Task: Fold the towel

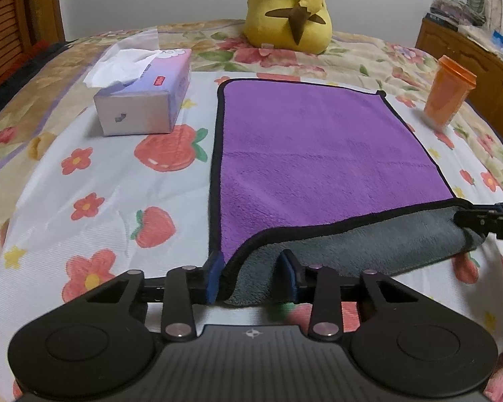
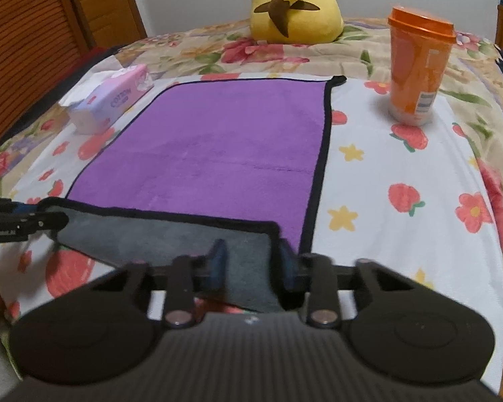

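The left gripper (image 1: 251, 276) and right gripper (image 2: 251, 264) each pinch a near corner of the purple towel (image 1: 318, 154), its grey underside turned up along the bed's (image 1: 117, 184) near edge. A tissue box (image 1: 144, 97) sits left, an orange cup (image 2: 419, 70) right.

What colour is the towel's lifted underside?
Grey on the towel, with black edging; clearest in the left wrist view.

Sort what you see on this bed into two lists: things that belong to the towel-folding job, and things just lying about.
Part of the job:
towel, near edge lifted, grey underside showing
left gripper, at the near left corner
right gripper, at the near right corner

Just lying about:
tissue box
orange cup
yellow plush
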The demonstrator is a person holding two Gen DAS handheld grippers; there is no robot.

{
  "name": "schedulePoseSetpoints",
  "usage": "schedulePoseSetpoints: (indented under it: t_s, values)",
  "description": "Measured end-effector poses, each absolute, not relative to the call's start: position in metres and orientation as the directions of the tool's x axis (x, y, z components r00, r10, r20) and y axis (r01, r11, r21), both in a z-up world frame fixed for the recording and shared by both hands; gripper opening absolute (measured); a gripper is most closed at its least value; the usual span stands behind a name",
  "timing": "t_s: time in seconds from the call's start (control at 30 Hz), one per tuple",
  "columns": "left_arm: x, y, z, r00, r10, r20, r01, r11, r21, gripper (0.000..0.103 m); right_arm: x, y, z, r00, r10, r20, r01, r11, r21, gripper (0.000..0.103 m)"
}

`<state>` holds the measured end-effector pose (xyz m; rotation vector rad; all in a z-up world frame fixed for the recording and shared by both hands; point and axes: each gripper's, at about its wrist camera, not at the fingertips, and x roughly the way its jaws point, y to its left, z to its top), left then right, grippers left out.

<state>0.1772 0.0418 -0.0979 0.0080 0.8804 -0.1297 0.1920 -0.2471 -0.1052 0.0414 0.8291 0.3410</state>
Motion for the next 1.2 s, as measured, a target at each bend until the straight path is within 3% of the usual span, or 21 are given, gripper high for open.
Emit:
schedulePoseSetpoints:
  t_s: [0.13, 0.23, 0.43, 1.2]
  values:
    - [0.176, 0.041, -0.098, 0.630, -0.115, -0.768, 0.124, 0.991, -0.047, 0.031, 0.193, -0.248, -0.107, 0.626, 0.282, -0.727, -0.266, 0.954, 0.141, 0.020]
    - [0.176, 0.041, -0.097, 0.634, -0.117, -0.764, 0.129, 0.991, -0.045, 0.021, 0.192, -0.248, -0.107, 0.631, 0.278, -0.725, -0.273, 0.953, 0.128, 0.008]
    - [0.173, 0.038, -0.092, 0.653, -0.122, -0.747, 0.143, 0.989, -0.036, 0.012, 0.191, -0.246, -0.106, 0.633, 0.278, -0.722, -0.293, 0.950, 0.109, 0.005]
    - [0.157, 0.033, -0.049, 0.782, -0.177, -0.597, 0.172, 0.983, -0.066, 0.009, 0.187, -0.257, -0.071, 0.728, 0.332, -0.600, -0.323, 0.938, 0.127, 0.004]
